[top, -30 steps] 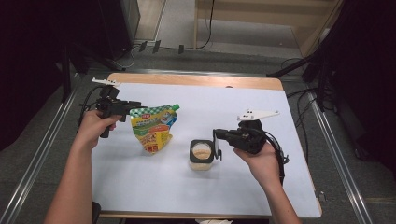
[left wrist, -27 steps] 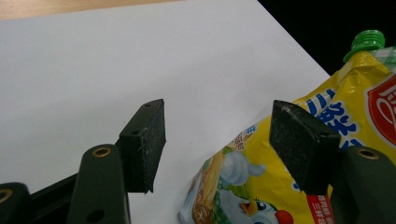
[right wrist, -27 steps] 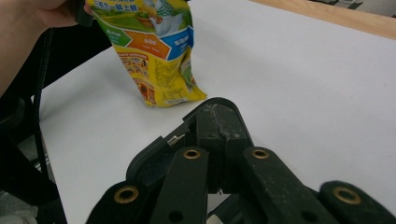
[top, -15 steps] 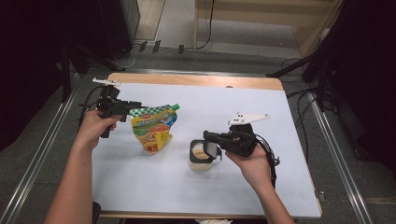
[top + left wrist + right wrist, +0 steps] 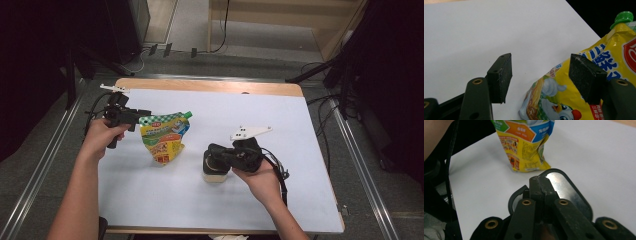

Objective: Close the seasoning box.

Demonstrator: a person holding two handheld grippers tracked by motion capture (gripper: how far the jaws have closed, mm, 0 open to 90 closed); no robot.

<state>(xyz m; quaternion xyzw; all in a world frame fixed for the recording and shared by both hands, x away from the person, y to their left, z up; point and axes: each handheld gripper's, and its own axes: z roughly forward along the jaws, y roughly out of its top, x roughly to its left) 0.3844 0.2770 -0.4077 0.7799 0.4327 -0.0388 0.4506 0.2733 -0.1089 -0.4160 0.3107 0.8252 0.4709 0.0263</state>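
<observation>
Yellow first: saw a printed pouch [image 5: 165, 140] with a green cap [image 5: 622, 18], standing upright left of centre on the white table sheet [image 5: 225, 110], spout at its upper right corner in the high view. Found the left gripper [image 5: 137, 119] at the pouch's upper left corner, gripped in the left hand [image 5: 100, 137] on the table's left side. Noted in the left gripper view both jaws spread wide apart, one pad clear over bare sheet, the other pad in front of the pouch's printed face, part of the pouch in the gap; saw no squeeze on it, so logged as open, not gripping. Found a small round tin [image 5: 215, 172] right of the pouch and nearer, cream side, dark rim, shiny metal lid [image 5: 564, 187]. Saw the right gripper [image 5: 212, 156] lying level over the tin from the right, held by the right hand [image 5: 260, 180], grey plate [image 5: 250, 132] on top. Recorded its jaws closed flat together, tips over the lid; could not tell whether touching it or pinching anything. Noted pouch and tin near each other, not touching.
</observation>
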